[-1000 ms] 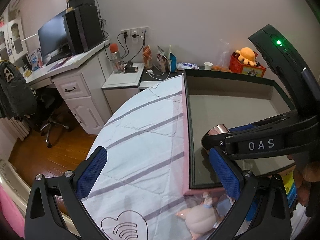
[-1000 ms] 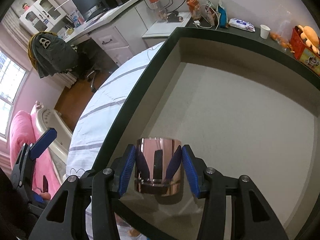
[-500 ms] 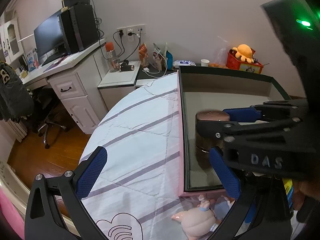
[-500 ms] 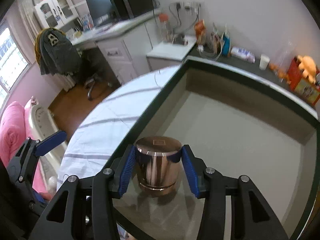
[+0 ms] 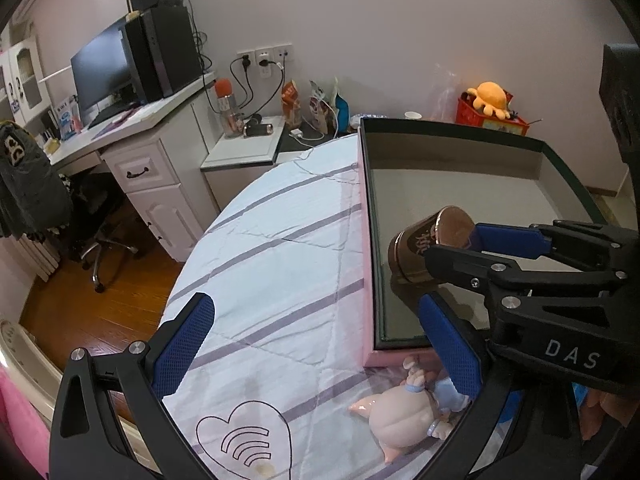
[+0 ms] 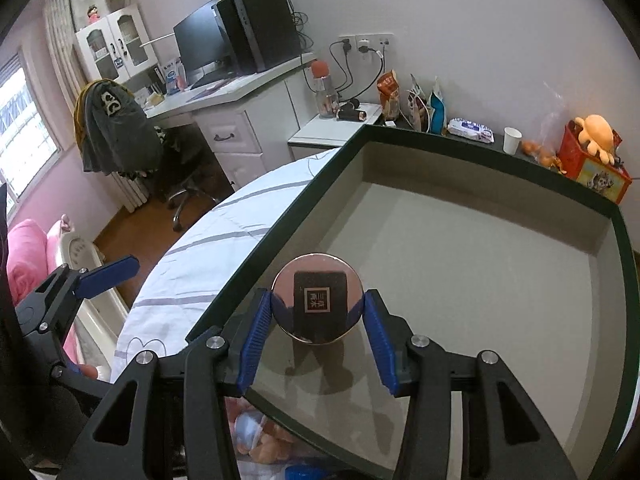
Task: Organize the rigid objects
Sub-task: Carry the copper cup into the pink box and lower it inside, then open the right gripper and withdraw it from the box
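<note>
Pads of the right hand-held gripper [image 6: 318, 338] clamp the tilted tin [image 6: 318, 303] at the tray's [image 6: 624, 280] 7 o'clock corner, apparently for placing, while the left hand-held gripper [image 5: 316, 346] waits apart, empty.

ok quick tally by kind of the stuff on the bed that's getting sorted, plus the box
copper tin: 1, held in the right gripper above the box floor
pig figurine: 1, lying on the bedspread outside the box
open box: 1, nothing resting in it yet
total: 3
</note>
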`<state>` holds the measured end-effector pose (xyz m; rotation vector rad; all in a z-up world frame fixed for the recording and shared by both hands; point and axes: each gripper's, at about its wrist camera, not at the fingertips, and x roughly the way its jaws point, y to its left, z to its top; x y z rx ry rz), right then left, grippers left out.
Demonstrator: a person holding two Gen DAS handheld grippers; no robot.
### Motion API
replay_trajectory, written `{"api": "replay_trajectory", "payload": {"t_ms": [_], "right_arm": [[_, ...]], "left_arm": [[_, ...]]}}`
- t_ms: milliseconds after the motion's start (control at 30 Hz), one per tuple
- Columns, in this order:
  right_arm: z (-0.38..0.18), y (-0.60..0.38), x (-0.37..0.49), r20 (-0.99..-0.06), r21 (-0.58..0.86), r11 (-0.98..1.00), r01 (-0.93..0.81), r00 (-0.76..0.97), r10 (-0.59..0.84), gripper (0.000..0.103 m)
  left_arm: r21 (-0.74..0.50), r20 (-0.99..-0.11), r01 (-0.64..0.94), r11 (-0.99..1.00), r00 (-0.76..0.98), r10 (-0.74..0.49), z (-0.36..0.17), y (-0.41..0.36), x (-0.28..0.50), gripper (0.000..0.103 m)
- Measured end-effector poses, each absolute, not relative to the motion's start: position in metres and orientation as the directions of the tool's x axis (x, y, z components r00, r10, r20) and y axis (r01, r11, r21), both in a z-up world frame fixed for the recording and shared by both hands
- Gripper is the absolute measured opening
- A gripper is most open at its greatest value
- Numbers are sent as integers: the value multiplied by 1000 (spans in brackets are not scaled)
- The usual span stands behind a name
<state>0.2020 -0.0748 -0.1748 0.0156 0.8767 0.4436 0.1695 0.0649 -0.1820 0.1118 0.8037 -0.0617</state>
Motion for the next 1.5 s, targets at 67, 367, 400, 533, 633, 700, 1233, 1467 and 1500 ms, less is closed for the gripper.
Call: {"api": "replay_trajectory", "payload": {"t_ms": [67, 367, 400, 533, 633, 700, 1233, 1467, 1500], "right_arm": [[-175, -76, 202, -738, 215, 903, -372, 543, 400, 48], [-178, -67, 206, -759, 275, 874, -400, 467, 453, 49], [-178, -67, 205, -763, 274, 873, -403, 462, 453, 48], [-178, -65, 206, -775, 277, 868, -413, 437, 456, 49], [-177, -62, 206, -784, 266, 866, -424, 427, 450, 48], [-177, -59, 206, -790, 253, 867, -429, 425, 442, 48], [-175, -56, 199, -807, 237, 864, -444, 406, 430, 50], [-158, -74, 184, -767, 258, 863, -434, 452, 456, 68], [-153, -81, 180, -757, 260, 866, -427, 467, 458, 68]], "left_arm": [[66, -723, 99, 993, 691, -21, -182, 66, 169, 103], [87, -717, 107, 990, 697, -12, -177, 63, 160, 103], [85, -718, 109, 990, 696, -15, -177, 62, 160, 103], [57, -722, 133, 989, 690, -51, -178, 63, 152, 103], [71, -726, 158, 985, 685, -58, -180, 58, 148, 103], [66, -731, 164, 984, 679, -64, -182, 56, 148, 103], [69, -729, 176, 982, 681, -71, -181, 49, 145, 103], [80, -717, 188, 979, 693, -74, -172, 40, 138, 103], [82, -714, 190, 978, 696, -75, -170, 39, 136, 103]]}}
